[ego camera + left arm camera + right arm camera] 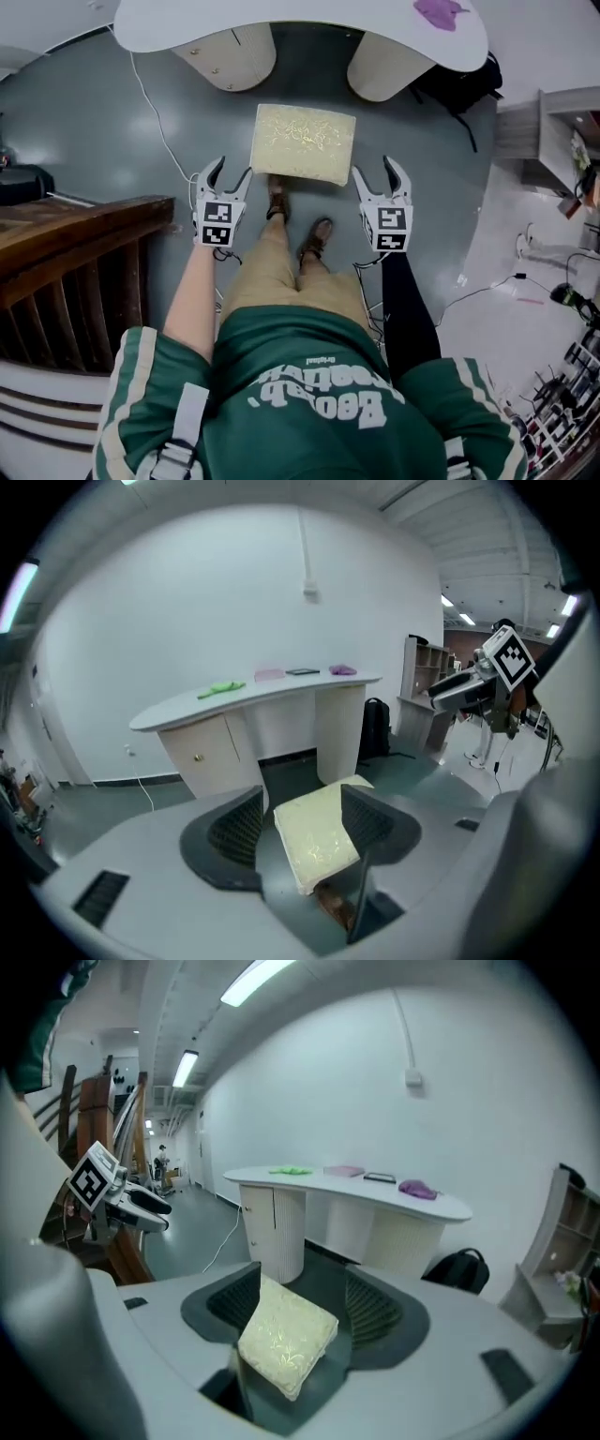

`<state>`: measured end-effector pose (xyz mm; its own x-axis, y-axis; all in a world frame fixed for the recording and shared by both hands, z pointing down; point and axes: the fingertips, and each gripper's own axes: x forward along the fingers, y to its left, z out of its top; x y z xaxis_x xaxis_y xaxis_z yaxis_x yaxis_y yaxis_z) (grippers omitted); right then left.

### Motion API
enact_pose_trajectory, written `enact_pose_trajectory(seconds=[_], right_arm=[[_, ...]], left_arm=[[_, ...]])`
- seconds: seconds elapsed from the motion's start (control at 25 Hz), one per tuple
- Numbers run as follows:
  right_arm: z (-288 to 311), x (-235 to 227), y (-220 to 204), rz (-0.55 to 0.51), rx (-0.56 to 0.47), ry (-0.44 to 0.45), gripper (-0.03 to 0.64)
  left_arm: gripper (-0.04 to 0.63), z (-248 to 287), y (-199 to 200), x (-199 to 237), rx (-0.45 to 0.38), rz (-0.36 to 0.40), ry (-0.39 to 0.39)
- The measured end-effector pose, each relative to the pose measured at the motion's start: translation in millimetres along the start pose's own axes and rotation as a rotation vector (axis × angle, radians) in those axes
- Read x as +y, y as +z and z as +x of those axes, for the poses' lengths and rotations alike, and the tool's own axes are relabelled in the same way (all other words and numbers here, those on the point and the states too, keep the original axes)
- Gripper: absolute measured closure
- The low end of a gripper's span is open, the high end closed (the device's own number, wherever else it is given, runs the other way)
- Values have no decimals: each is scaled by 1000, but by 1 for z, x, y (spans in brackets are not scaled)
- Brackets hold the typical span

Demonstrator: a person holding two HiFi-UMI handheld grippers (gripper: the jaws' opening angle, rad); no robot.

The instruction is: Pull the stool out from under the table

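1. The stool [303, 142] stands on the floor [141, 141], its near edge flanked by the left gripper [230, 174] and the right gripper [377, 174].
2. The table [309, 26] stands ahead of both pairs of jaws, beyond the stool.
3. A backpack [459, 89] lies ahead and right of the right jaws, beside the table.
4. The person's shoes [277, 199] stand behind the stool, between the grippers.
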<state>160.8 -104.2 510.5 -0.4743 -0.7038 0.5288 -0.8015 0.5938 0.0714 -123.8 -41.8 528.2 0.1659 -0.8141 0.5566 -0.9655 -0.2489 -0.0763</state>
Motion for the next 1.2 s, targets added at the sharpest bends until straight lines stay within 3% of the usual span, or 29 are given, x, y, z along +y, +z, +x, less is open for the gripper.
enact_pose_trajectory(seconds=[0.28,0.72,1.2], right_arm=[[-44,17,91,-35,-150,-9,328],[-82,54,184,-84,-274,-111,333],[-139,76,225,-111,-372,-213,342]], left_arm=[[319,-68,111,6,-184,61,-5],[319,-131,207,33,-422,162,-83],[319,-158,250,27,-587,174,-169]])
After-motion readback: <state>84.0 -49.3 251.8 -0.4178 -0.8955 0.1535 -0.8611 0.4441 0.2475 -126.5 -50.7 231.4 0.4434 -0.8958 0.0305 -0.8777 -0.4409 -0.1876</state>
